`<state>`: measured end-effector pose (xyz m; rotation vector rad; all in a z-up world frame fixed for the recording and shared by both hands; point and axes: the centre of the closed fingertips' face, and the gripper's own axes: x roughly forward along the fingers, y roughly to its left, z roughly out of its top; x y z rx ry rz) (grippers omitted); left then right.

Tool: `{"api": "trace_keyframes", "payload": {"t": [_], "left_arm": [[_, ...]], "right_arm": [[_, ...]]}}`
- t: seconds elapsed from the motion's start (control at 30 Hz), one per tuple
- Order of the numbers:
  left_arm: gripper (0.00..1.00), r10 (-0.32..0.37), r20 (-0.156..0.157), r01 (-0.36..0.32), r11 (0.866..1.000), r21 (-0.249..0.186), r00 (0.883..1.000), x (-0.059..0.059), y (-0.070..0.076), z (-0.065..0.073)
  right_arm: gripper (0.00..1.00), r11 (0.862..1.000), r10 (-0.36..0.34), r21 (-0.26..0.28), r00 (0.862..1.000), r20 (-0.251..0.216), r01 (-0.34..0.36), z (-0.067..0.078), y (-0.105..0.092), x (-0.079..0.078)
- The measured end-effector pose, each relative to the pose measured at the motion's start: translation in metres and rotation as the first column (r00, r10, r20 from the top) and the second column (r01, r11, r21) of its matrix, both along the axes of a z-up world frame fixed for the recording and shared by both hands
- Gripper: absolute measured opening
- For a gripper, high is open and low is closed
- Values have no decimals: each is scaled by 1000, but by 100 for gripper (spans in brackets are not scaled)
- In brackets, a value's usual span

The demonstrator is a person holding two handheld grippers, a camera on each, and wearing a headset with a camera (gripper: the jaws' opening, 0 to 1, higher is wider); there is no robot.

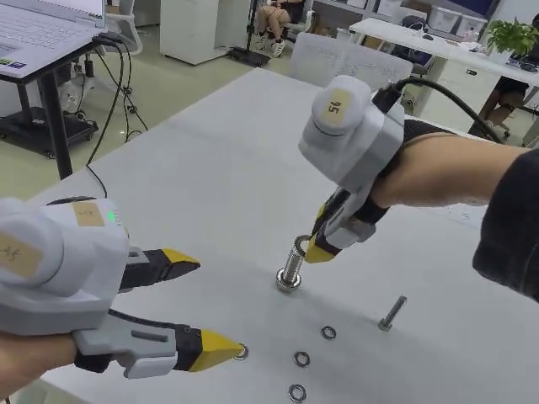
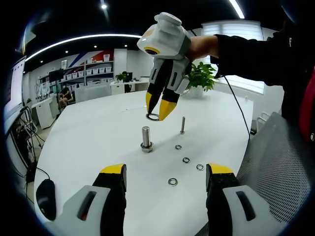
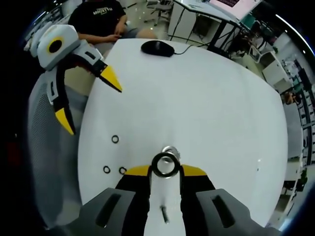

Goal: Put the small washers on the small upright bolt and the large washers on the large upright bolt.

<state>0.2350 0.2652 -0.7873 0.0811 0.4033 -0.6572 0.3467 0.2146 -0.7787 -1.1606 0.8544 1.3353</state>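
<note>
bench [image 1: 219, 185] white | large bolt [image 1: 289, 271] upright, mid-bench | right gripper [image 1: 316, 249] at bolt's 1 o'clock, tips closed on large washer [image 1: 300, 246] just above bolt top | small bolt [image 1: 392, 313] at 4 o'clock | three small washers [image 1: 301, 359] at 5–6 o'clock | left gripper [image 1: 206, 307] at 8 o'clock, jaws apart, lower tip beside fourth washer [image 1: 242, 352]

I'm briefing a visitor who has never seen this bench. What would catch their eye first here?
The right gripper, its jaws shut on a large washer, poised right above the large upright bolt on the white table. Next, the left gripper, jaws wide open near its front edge, with four small washers lying loose by the small bolt.
</note>
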Motion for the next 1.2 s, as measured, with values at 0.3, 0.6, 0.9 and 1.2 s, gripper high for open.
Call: {"api": "trace_keyframes", "payload": {"t": [0.3,0.6,0.9,1.2], "left_arm": [[65,10,-7,-10,1000,-4,1000,0,3,-3],[65,17,-15,-17,1000,-6,1000,0,6,-5],[65,20,-23,-20,1000,-6,1000,0,6,-7],[65,24,-27,-25,1000,-9,999,0,6,-10]], "right_arm": [[23,1000,4,-8,1000,-14,-4,-3,12,11],[23,1000,-4,-29,999,-42,3,-14,12,14],[23,999,-15,-43,998,-60,13,-22,9,16],[23,998,-17,-58,998,-68,13,-29,7,17]]}}
